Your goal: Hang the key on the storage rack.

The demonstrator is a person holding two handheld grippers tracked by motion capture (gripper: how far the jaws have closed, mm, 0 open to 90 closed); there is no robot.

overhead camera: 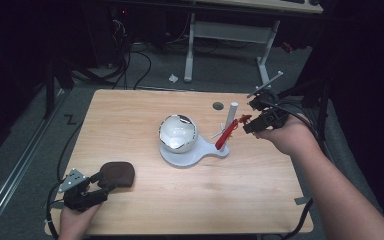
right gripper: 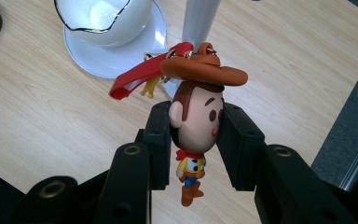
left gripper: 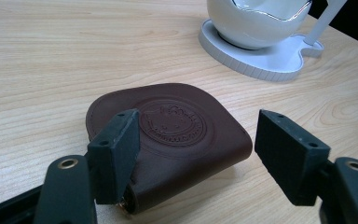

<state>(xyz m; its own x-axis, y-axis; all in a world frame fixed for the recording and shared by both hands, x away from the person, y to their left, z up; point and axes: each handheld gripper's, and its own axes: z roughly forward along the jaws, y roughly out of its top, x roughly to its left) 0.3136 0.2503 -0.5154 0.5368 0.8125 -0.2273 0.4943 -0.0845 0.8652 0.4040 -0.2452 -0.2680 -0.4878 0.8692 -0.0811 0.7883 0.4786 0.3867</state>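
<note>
A brown leather pouch (overhead camera: pixel 117 174) (left gripper: pixel 177 135) with a round embossed emblem lies flat at the table's near left. My left gripper (overhead camera: pixel 102 187) (left gripper: pixel 200 133) stands open just behind it; the jaws straddle its near end and the pads are apart from it. My right gripper (overhead camera: pixel 247 124) (right gripper: pixel 198 119) is shut on the head of a small cowboy figure keychain (right gripper: pixel 198 121), which hangs between the jaws. The keychain's red strap (overhead camera: pixel 225 136) (right gripper: pixel 140 77) runs to the white post (overhead camera: pixel 230 117) (right gripper: pixel 199 18) of a white stand.
The stand's flat base (overhead camera: pixel 200 155) carries a white bowl with a wavy rim (overhead camera: pixel 177 132) (right gripper: pixel 102 18) at mid-table. A round hole (overhead camera: pixel 218 106) sits in the tabletop behind the post. A white desk frame and cables are on the floor beyond the far edge.
</note>
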